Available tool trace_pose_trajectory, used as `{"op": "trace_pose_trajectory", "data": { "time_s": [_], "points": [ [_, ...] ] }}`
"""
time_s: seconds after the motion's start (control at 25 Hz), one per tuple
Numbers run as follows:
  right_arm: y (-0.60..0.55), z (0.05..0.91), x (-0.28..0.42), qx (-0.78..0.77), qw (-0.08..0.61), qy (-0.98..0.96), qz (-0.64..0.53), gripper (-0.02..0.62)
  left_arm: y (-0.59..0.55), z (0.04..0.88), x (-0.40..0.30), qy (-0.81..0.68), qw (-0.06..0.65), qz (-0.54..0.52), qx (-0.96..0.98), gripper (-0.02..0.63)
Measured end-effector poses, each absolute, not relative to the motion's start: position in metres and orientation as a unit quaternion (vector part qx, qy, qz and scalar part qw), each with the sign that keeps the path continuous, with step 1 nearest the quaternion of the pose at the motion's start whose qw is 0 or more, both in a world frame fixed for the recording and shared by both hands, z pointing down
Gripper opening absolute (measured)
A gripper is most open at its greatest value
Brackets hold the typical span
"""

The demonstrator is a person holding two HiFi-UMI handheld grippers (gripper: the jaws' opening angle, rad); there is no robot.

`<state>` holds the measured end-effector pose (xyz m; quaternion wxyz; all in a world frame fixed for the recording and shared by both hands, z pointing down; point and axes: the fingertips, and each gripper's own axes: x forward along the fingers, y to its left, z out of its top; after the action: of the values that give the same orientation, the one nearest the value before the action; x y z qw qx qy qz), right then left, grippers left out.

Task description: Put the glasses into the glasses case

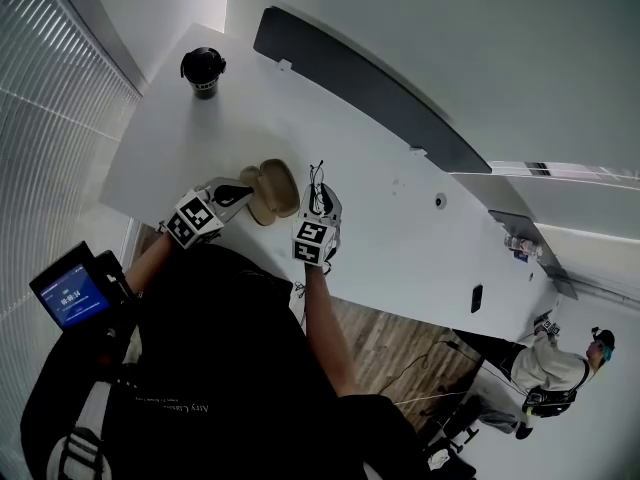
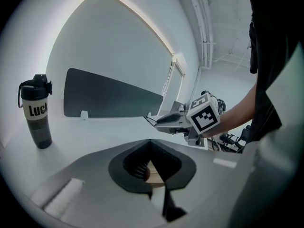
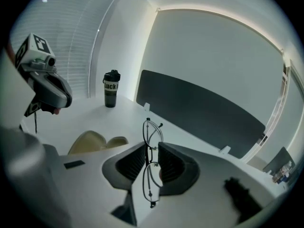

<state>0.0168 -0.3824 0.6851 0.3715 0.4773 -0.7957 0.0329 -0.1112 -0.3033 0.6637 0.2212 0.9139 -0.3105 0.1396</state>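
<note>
An open tan glasses case (image 1: 272,190) lies on the white table (image 1: 390,228); it also shows in the right gripper view (image 3: 95,140). My left gripper (image 1: 238,195) is at the case's left edge, and a tan piece of it sits pinched between the nearly closed jaws (image 2: 153,171). My right gripper (image 1: 320,198) is just right of the case, above the table. It is shut on folded thin black wire glasses (image 3: 151,161), whose frame sticks out past the fingertips (image 3: 151,148). From the left gripper view, the right gripper (image 2: 172,122) hovers ahead.
A black bottle (image 1: 203,71) stands at the far left of the table. A dark divider panel (image 1: 370,86) runs along the back edge. A small dark flat object (image 1: 477,298) lies near the front right. Another person (image 1: 555,368) crouches on the floor beyond.
</note>
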Motion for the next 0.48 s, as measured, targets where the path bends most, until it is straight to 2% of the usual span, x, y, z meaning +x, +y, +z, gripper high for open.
{"op": "trace_pose_trajectory", "data": {
  "time_s": [0.32,0.48],
  "points": [
    [-0.370,0.703,-0.029,0.432,0.393,-0.811,0.034,0.086,-0.306,0.669,-0.119,-0.307,0.224,0.144,0.913,0.005],
    [-0.357,0.707,-0.047,0.402,0.426,-0.810,0.026,0.086,-0.305,0.673,-0.118,-0.304,0.223,0.150,0.914,0.005]
  ]
}}
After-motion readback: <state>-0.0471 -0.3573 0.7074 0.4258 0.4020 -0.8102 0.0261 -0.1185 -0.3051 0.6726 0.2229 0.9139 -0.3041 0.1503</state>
